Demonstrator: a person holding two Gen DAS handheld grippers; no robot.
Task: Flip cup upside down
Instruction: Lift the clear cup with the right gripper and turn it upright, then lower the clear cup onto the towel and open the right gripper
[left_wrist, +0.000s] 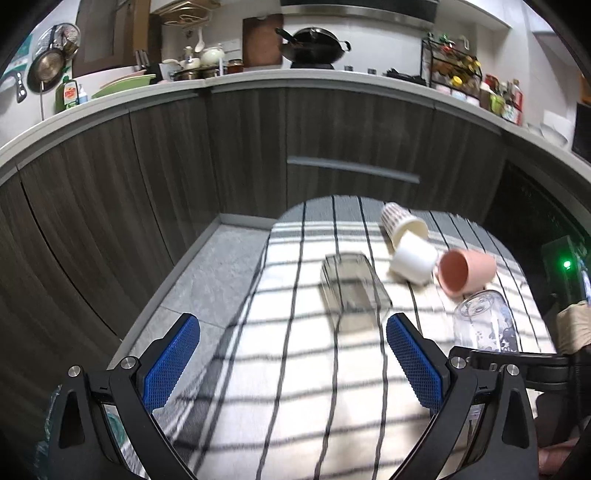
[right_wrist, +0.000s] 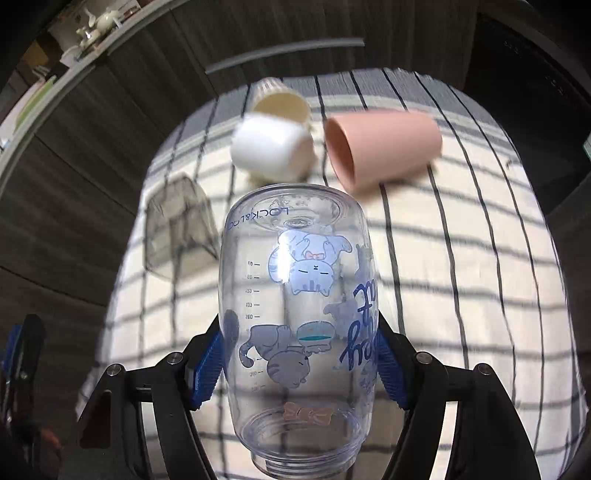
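My right gripper is shut on a clear plastic cup with blue cat prints. Its base points away from me and its open mouth faces the camera, above the striped cloth. The same cup shows at the right of the left wrist view, with the right gripper behind it. My left gripper is open and empty above the cloth, its blue pads wide apart.
On the striped tablecloth lie a smoky clear glass, a white cup, a pink cup and a cream striped cup, all on their sides. Dark kitchen cabinets stand beyond the table.
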